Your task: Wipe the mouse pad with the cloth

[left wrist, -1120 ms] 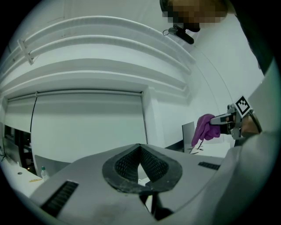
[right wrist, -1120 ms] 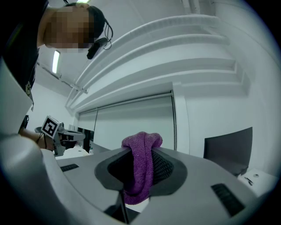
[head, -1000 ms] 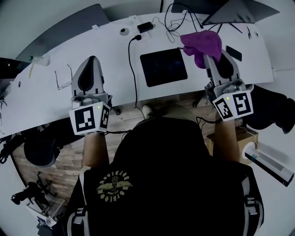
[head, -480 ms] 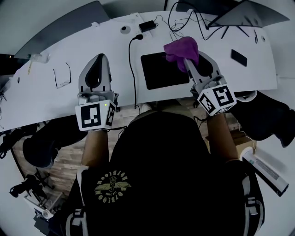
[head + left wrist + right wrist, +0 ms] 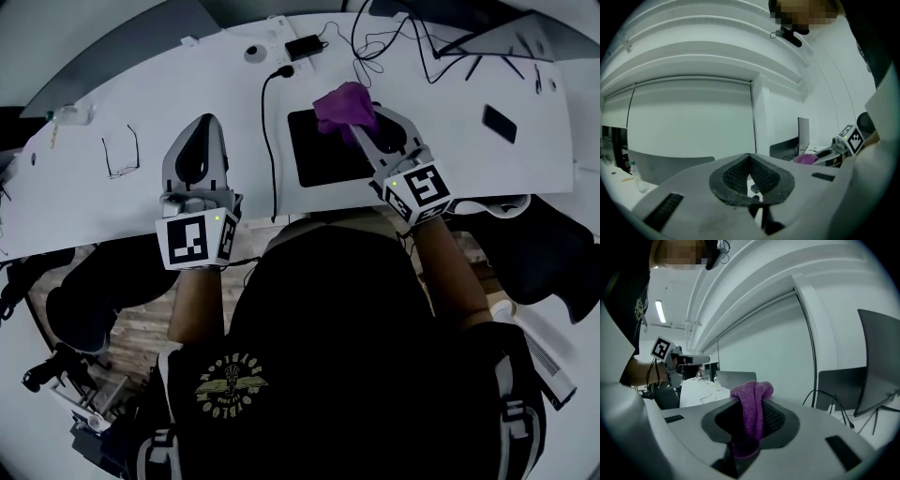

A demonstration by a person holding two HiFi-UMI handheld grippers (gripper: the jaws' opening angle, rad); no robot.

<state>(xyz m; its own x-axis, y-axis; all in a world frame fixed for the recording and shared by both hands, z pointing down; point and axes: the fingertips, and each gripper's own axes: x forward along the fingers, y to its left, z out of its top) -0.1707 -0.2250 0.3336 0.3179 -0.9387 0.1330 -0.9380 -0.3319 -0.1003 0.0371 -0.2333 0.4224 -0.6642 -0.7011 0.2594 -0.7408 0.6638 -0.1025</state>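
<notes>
The black mouse pad (image 5: pixel 319 155) lies flat on the white desk (image 5: pixel 141 202), in front of me. My right gripper (image 5: pixel 364 129) is shut on a purple cloth (image 5: pixel 344 105), which bunches over the pad's far right corner. In the right gripper view the cloth (image 5: pixel 752 411) hangs pinched between the jaws of that gripper (image 5: pixel 749 432). My left gripper (image 5: pixel 204 124) hovers over the bare desk left of the pad. The left gripper view shows it (image 5: pixel 750 161) shut with nothing in it. Whether the cloth touches the pad cannot be told.
A black cable (image 5: pixel 270 141) runs down the desk just left of the pad from a power adapter (image 5: pixel 302 47). Glasses (image 5: pixel 120 150) lie at the left, a dark phone (image 5: pixel 500 123) at the right. More cables and a laptop (image 5: pixel 497 33) crowd the far right.
My right gripper has carried the purple cloth leftward, from right of the pad to over its far right corner. The left gripper has barely moved.
</notes>
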